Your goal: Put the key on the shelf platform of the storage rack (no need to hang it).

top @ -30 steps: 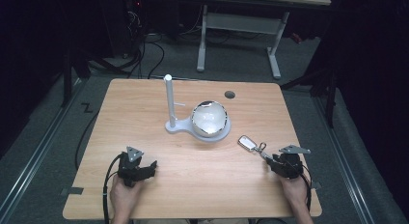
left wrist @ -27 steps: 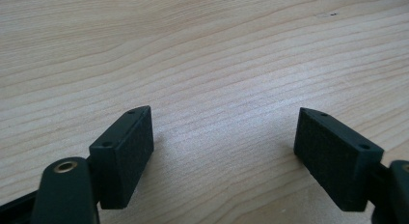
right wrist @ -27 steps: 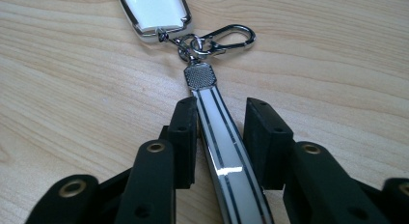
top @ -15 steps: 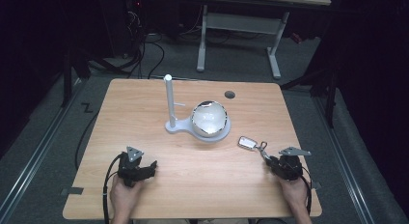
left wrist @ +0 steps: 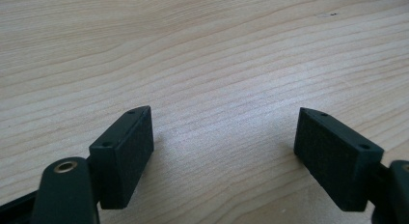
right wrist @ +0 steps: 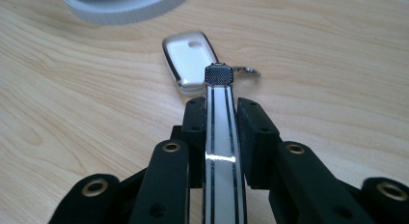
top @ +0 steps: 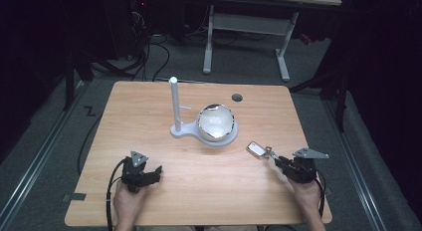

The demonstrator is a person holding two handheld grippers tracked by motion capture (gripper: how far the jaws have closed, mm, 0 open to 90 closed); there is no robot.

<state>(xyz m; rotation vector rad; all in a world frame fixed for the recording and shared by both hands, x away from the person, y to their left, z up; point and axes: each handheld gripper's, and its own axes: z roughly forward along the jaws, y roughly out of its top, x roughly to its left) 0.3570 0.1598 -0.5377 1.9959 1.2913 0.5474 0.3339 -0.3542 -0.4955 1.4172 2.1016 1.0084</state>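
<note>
A white key fob (top: 256, 149) lies on the wooden table (top: 149, 116) right of centre, just in front of the stand's round base. Its striped strap (right wrist: 221, 132) with a metal end runs back from the key fob (right wrist: 189, 60) between the jaws of my right gripper (right wrist: 222, 105), which is shut on it. That right gripper (top: 277, 162) sits low at the table's front right. My left gripper (top: 157, 172) rests at the front left; in its own view the left gripper (left wrist: 224, 137) stands wide open over bare wood.
A white stand with an upright post (top: 174, 104) carries a shiny round bowl (top: 216, 122) on its base, mid-table. The base's rim (right wrist: 120, 7) is just beyond the fob. A dark cable hole (top: 237, 97) lies behind it.
</note>
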